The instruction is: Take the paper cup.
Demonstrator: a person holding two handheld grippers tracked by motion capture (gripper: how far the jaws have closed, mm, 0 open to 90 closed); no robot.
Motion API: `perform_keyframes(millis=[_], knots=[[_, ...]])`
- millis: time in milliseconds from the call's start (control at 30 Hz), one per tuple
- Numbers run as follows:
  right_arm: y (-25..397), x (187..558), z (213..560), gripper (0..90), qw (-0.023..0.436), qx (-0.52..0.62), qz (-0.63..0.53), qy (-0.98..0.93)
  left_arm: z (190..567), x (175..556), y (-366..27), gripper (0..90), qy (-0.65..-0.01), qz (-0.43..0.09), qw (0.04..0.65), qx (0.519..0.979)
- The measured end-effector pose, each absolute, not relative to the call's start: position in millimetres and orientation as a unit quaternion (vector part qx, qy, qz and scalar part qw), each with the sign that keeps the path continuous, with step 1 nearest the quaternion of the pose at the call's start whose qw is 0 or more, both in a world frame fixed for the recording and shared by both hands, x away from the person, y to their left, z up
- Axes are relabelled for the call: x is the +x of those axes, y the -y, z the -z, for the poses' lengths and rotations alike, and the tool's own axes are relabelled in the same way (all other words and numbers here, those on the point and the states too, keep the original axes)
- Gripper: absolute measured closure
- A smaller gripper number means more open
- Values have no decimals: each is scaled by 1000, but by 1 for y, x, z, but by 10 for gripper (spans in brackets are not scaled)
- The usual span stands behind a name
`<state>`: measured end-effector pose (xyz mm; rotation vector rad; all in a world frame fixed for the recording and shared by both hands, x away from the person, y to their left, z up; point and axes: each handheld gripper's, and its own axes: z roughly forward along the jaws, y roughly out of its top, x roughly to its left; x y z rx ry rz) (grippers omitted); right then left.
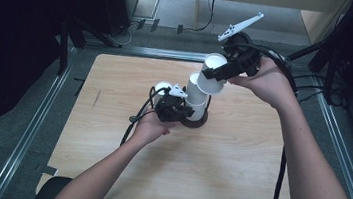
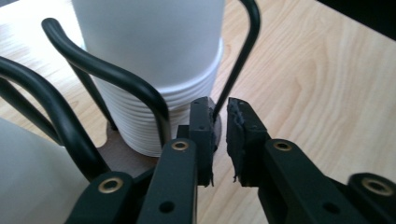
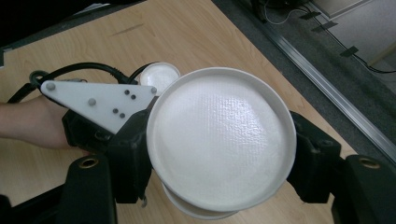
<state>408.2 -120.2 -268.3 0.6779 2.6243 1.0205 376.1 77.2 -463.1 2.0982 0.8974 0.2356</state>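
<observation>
**High view: one white paper cup held above a stack in a wire holder**

High view of a light wooden table [image 1: 236, 172]. The right gripper [image 1: 216, 74], held in the person's right hand [image 1: 267, 82], grasps a white paper cup [image 1: 212, 78] by its sides. The cup is tilted, lifted off the stack of white paper cups [image 1: 196, 98] just below it, and sits above the middle of the table's far half. The stack stands in a round dark-based holder with black wire loops [image 1: 196, 121].

In the right gripper view the held cup's flat bottom [image 3: 222, 140] faces the camera, with a black jaw pressed against each side.

The left gripper [image 1: 183, 114], in the left hand [image 1: 153, 127], sits at the holder's base. In the left gripper view its pads [image 2: 201, 135] are closed on a thin black wire upright of the holder [image 2: 233, 70], the stack's ribbed rims [image 2: 149, 116] just beside them.

A second white cup [image 1: 162, 87] stands upright on the table, just behind the left gripper.
</observation>
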Motion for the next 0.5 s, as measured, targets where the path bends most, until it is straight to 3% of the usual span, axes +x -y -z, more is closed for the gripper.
perform_keyframes(millis=[200,500], knots=[[131,394,274,333,105,229,-358,-899,459,370,-83,763,-346,-71,418,837],[148,377,292,332,95,226,-354,-902,455,363,-92,644,-326,-40,425,844]])
